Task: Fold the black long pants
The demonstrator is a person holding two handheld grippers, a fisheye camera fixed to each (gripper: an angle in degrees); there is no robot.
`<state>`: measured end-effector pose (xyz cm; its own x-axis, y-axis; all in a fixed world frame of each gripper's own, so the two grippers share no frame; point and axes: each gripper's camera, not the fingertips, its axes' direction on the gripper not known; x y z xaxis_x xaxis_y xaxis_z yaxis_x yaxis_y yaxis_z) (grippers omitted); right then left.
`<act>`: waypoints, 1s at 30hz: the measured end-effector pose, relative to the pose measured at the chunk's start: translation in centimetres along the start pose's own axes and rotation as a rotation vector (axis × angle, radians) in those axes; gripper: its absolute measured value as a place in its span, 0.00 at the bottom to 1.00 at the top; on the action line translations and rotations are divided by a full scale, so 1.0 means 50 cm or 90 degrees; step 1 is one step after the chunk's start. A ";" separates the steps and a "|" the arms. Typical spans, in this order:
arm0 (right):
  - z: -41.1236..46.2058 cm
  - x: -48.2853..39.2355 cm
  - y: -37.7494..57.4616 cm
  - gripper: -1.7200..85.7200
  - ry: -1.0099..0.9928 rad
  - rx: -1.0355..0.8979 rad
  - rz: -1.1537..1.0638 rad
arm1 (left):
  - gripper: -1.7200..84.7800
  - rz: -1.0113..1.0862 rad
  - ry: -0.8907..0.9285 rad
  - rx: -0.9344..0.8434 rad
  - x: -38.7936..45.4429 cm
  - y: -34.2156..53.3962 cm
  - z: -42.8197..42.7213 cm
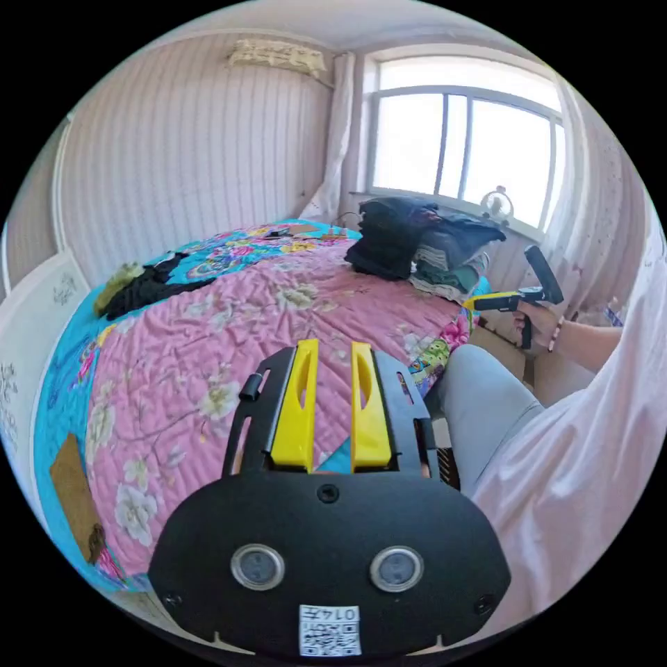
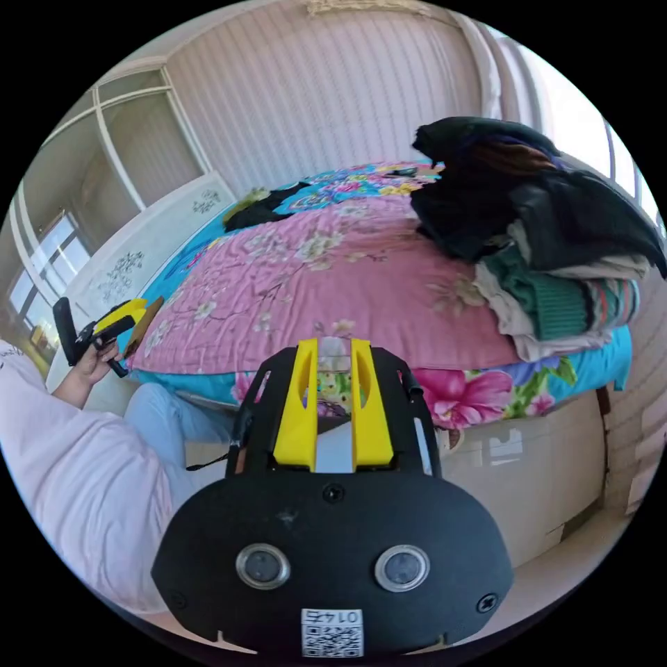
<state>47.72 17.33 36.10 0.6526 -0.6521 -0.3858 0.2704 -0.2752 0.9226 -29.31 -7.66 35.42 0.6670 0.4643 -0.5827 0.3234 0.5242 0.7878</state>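
A black garment [image 1: 149,288] lies crumpled at the far side of the pink floral quilt [image 1: 264,326], also seen in the right gripper view [image 2: 260,208]. More black clothes [image 1: 389,236] top a pile by the window; in the right gripper view these black clothes [image 2: 486,187] rest on folded clothes [image 2: 556,299]. I cannot tell which is the pants. My left gripper [image 1: 334,345] hovers over the quilt, jaws a little apart, holding nothing. My right gripper [image 2: 334,342] is off the bed's edge, jaws likewise apart and holding nothing. A hand holds the right gripper [image 1: 479,303]; another holds the left gripper [image 2: 128,309].
The person sits at the bed's edge, a grey trouser leg [image 1: 479,403] and white sleeve [image 1: 590,445] close by. A white headboard [image 2: 139,257] stands at one end, a window [image 1: 472,153] beyond the pile. A brown flat object [image 1: 73,486] lies on the bed's blue border.
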 end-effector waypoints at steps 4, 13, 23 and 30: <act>-0.111 0.055 0.062 0.11 0.034 0.129 0.013 | 0.16 0.171 -0.008 -0.010 0.123 -0.086 0.068; -0.293 0.148 0.058 0.12 0.165 0.223 0.013 | 0.16 0.194 0.073 0.008 0.326 -0.232 0.225; -0.485 0.287 -0.129 0.18 0.275 0.278 -0.020 | 0.16 0.274 0.174 0.028 0.540 -0.497 0.493; -0.555 0.351 -0.323 0.19 0.361 0.239 -0.092 | 0.16 0.269 0.227 0.016 0.707 -0.750 0.725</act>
<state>74.44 29.91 14.49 0.9251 -0.1489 -0.3492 0.1862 -0.6236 0.7593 6.50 -36.78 -7.47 0.4747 0.8460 -0.2427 0.0958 0.2244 0.9698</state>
